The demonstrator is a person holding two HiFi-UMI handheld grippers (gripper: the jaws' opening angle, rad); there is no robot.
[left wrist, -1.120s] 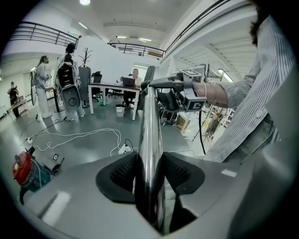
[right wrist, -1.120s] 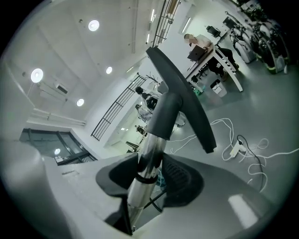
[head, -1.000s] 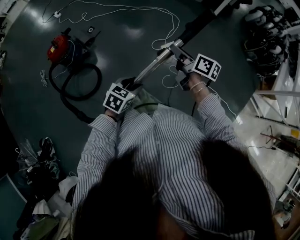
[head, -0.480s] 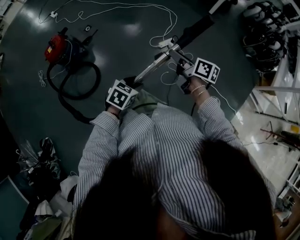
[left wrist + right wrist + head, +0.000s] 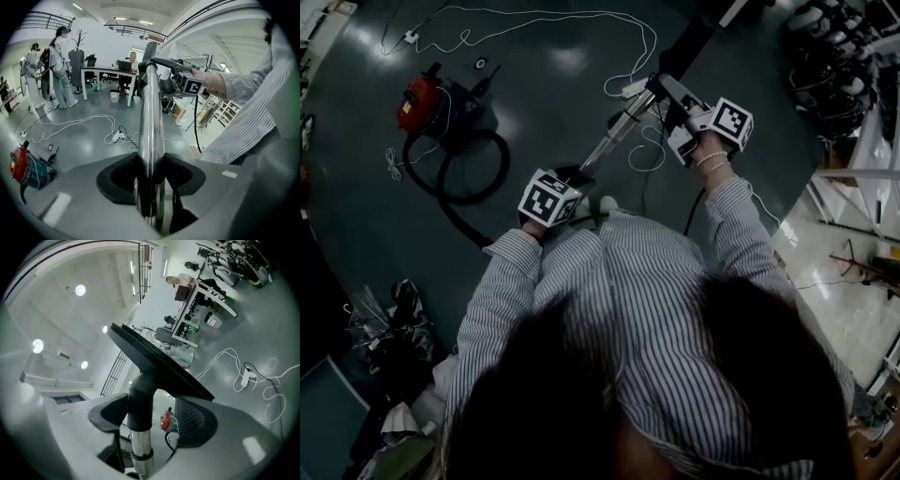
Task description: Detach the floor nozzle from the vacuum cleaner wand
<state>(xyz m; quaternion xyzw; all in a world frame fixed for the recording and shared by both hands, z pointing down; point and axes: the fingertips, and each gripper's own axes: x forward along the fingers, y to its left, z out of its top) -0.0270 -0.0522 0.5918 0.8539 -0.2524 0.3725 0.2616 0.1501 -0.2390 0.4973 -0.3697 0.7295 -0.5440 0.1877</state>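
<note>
I hold the chrome wand (image 5: 614, 139) slanted between both grippers. My left gripper (image 5: 570, 180) is shut on its lower part; in the left gripper view both pads of that gripper (image 5: 150, 176) press on the wand (image 5: 150, 117). The black floor nozzle (image 5: 154, 363) sits on the far end, its neck (image 5: 139, 404) joined to the wand (image 5: 140, 451). My right gripper (image 5: 150, 416) is around that neck with its jaws opening: the right pad stands apart from it. In the head view the right gripper (image 5: 667, 94) is just below the nozzle (image 5: 686, 52).
The red vacuum cleaner body (image 5: 417, 98) and its looped black hose (image 5: 459, 173) lie on the floor to the left. A white cable (image 5: 581, 17) and power strip (image 5: 633, 89) run under the wand. People stand by a table (image 5: 105, 72) beyond. Racks (image 5: 853, 84) line the right side.
My right gripper has shifted up and to the right in the head view, near the nozzle end. The left gripper has stayed almost in place on the wand.
</note>
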